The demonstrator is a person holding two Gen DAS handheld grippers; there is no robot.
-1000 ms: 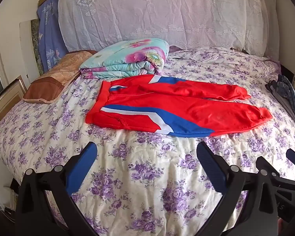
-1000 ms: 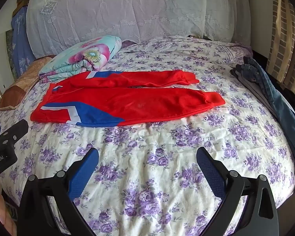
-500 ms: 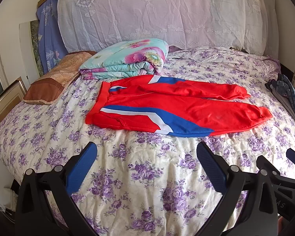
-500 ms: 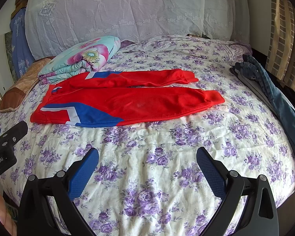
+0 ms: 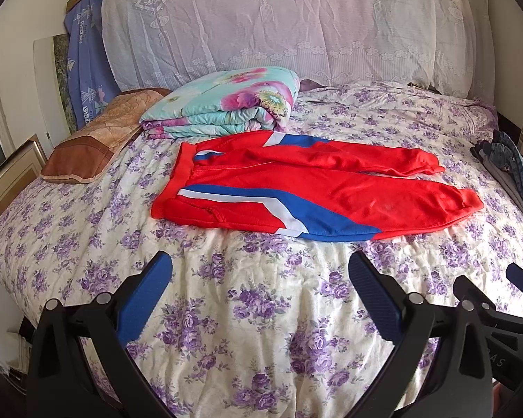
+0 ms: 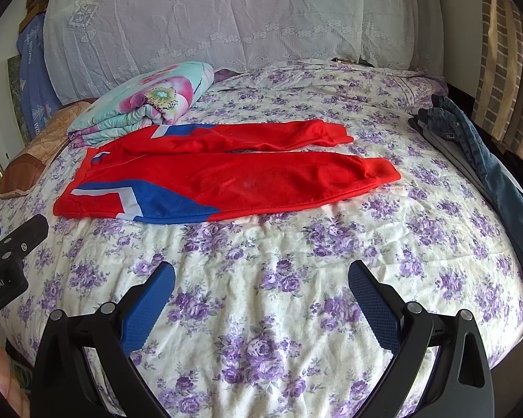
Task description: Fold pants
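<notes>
From the left wrist view, the left gripper (image 5: 259, 278) hovers with its jaws spread wide and empty above the flowered bed (image 5: 261, 313), short of the red pants (image 5: 307, 191), which lie flat across the middle of the bed, waistband toward the folded quilt (image 5: 223, 104) and brown pillow (image 5: 94, 139), the two legs side by side and reaching toward a pile of jeans (image 5: 512, 163) at the far edge. From the right wrist view, the right gripper (image 6: 261, 278) likewise hangs wide apart and holds nothing, near the bed's front edge, with the pants' cuffs (image 6: 380, 170) ahead and to its right. Folding appears not yet begun: this looks like the approach, and the next move likely calls for each gripper to reach one end of the near leg, pinch the thin fabric cleanly, and lift both ends together.
</notes>
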